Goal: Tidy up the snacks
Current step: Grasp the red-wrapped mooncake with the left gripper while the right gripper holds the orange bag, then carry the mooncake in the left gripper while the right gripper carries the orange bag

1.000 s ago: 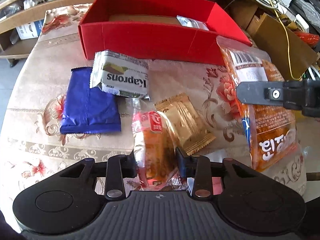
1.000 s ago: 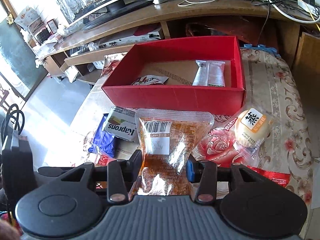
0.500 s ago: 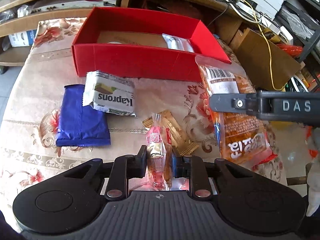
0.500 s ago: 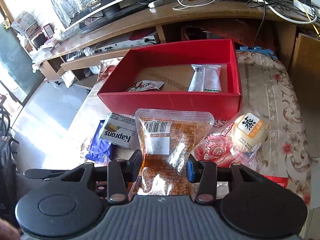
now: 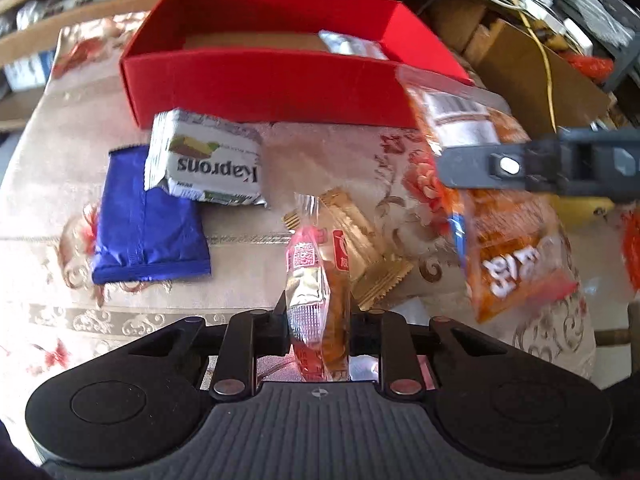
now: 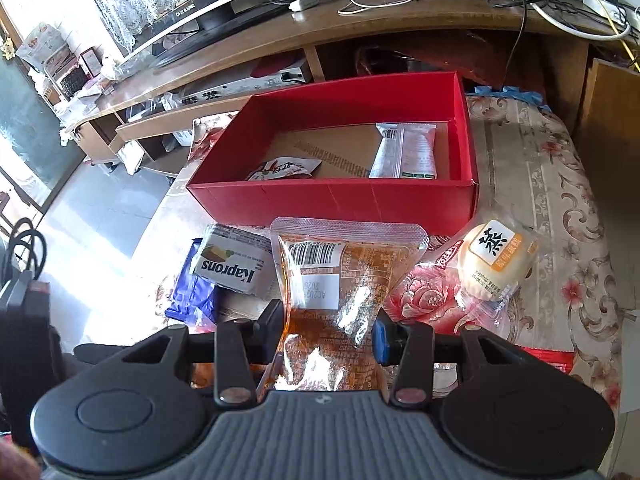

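My left gripper (image 5: 318, 318) is shut on a small clear sausage packet (image 5: 316, 292) with red print, held upright above the floral tablecloth. My right gripper (image 6: 326, 330) is shut on a large orange pouch (image 6: 336, 280) with a barcode label; that orange pouch (image 5: 500, 216) also hangs at the right of the left wrist view, with the right gripper's finger (image 5: 520, 164) across it. The red box (image 6: 332, 196) stands beyond both, open-topped, with a white packet (image 6: 408, 152) and a red-printed sachet (image 6: 284, 168) on its cardboard floor.
On the cloth lie a Kaprons wafer pack (image 5: 204, 164) overlapping a blue packet (image 5: 144, 224), a gold packet (image 5: 360, 248), and a round bun in clear wrap (image 6: 496, 260). A wooden TV bench (image 6: 360, 28) with cables stands behind the table.
The left gripper closed on the sausage packet, which was lying flat, and lifted it upright off the cloth. The right gripper kept still with the orange pouch.
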Demonstrator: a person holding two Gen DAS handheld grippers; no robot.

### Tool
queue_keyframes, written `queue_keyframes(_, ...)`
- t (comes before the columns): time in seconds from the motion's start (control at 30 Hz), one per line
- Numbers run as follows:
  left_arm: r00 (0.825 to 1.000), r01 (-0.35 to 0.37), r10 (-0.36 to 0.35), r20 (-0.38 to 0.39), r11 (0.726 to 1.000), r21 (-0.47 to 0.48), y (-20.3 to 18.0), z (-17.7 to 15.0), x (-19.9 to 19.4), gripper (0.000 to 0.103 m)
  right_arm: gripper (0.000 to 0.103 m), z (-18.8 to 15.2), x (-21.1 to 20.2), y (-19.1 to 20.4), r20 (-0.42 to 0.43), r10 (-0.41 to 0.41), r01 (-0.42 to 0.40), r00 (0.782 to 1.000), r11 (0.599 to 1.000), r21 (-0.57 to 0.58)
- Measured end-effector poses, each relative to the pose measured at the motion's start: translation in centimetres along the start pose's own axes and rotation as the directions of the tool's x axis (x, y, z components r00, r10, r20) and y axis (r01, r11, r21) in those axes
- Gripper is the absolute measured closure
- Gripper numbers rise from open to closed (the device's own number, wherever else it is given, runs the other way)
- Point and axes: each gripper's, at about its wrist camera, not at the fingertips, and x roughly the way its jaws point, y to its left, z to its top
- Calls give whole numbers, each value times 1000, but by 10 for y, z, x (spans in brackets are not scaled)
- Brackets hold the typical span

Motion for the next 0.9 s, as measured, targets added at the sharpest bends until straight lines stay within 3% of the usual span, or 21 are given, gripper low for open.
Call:
queue_keyframes(0.27, 998, 20, -19, 54, 1000, -19, 5, 1, -19, 74, 59, 1, -6, -1, 25, 0, 0, 1000, 1000, 1)
queue_keyframes(0.5, 990, 81, -76, 116, 996, -43, 4, 16, -33, 74, 59, 13, -15, -7, 72, 11, -14, 997, 999, 37)
queue_keyframes(0.9, 964, 145, -125, 236, 987, -70, 17, 87, -37, 74, 59, 63, 0, -17, 113, -5, -4, 994, 997, 82)
